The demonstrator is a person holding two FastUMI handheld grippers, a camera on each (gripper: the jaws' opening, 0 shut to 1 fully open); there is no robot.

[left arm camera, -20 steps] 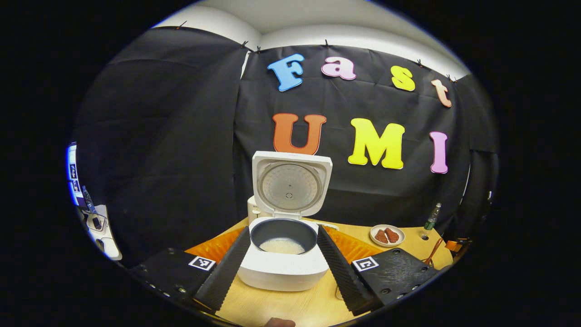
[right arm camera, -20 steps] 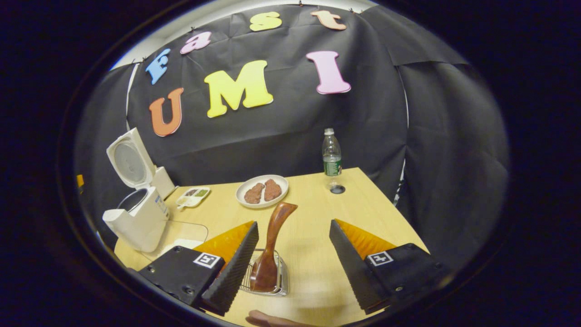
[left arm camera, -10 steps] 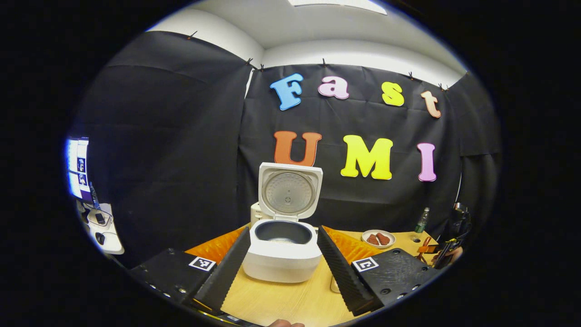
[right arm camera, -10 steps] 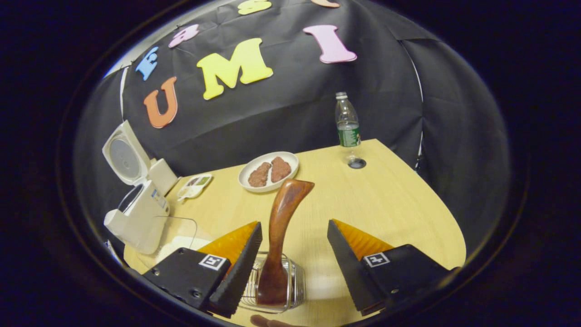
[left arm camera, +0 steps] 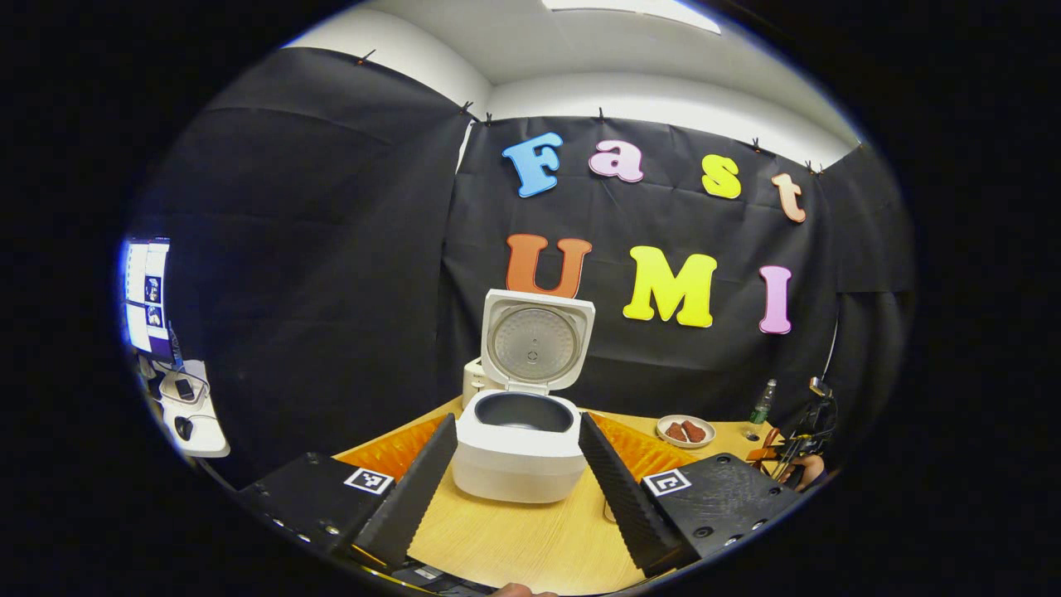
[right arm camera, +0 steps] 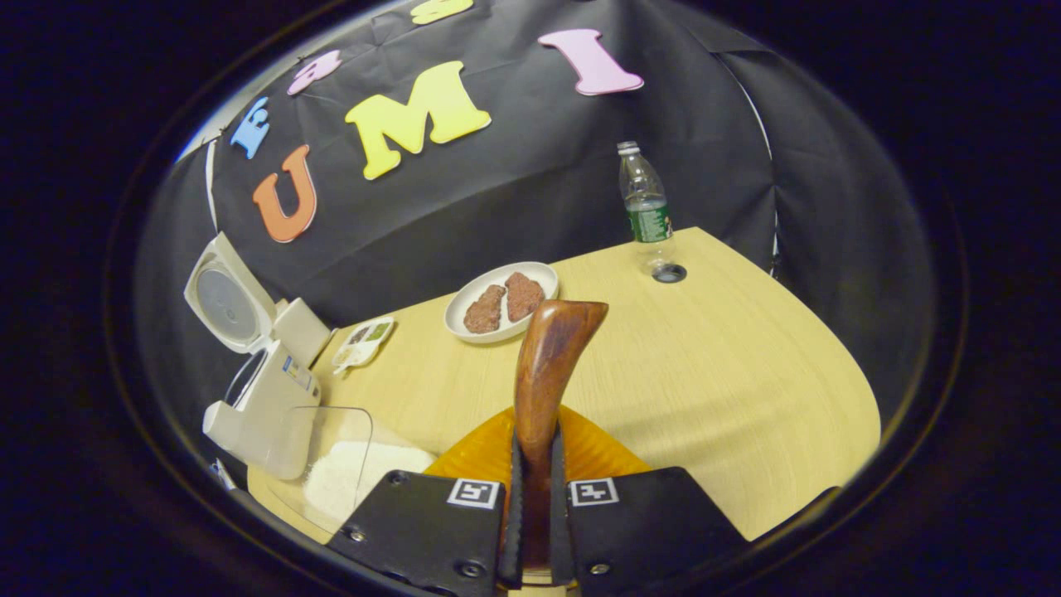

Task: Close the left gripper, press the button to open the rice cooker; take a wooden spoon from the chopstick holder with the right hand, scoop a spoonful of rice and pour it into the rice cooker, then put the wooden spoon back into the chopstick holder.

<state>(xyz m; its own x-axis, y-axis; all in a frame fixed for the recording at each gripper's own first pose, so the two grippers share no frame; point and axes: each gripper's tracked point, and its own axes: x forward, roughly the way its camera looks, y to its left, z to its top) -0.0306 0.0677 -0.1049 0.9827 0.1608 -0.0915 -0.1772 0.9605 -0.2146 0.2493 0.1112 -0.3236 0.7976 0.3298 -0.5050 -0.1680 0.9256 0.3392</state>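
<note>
The white rice cooker [left arm camera: 518,448] stands open on the wooden table [left arm camera: 514,539], its lid [left arm camera: 537,342] upright and the dark inner pot showing. My left gripper [left arm camera: 514,493] is open, held back from the cooker, with the cooker framed between its fingers. In the right gripper view my right gripper [right arm camera: 535,497] is shut on the handle of the wooden spoon [right arm camera: 549,365], which stands up between the jaws. The chopstick holder is hidden behind the gripper. The open cooker [right arm camera: 265,394] sits far left there, with a clear container of rice [right arm camera: 348,468] beside it.
A white plate with two brown pieces of food [right arm camera: 500,298] lies mid-table. A plastic bottle [right arm camera: 647,207] stands at the far edge beside a round hole [right arm camera: 668,273]. A small sectioned tray [right arm camera: 360,344] lies near the cooker. The other gripper and a hand [left arm camera: 792,452] show far right.
My right gripper has closed on the spoon handle; it was open around it before. My left gripper has drawn back from the cooker, which looks smaller now.
</note>
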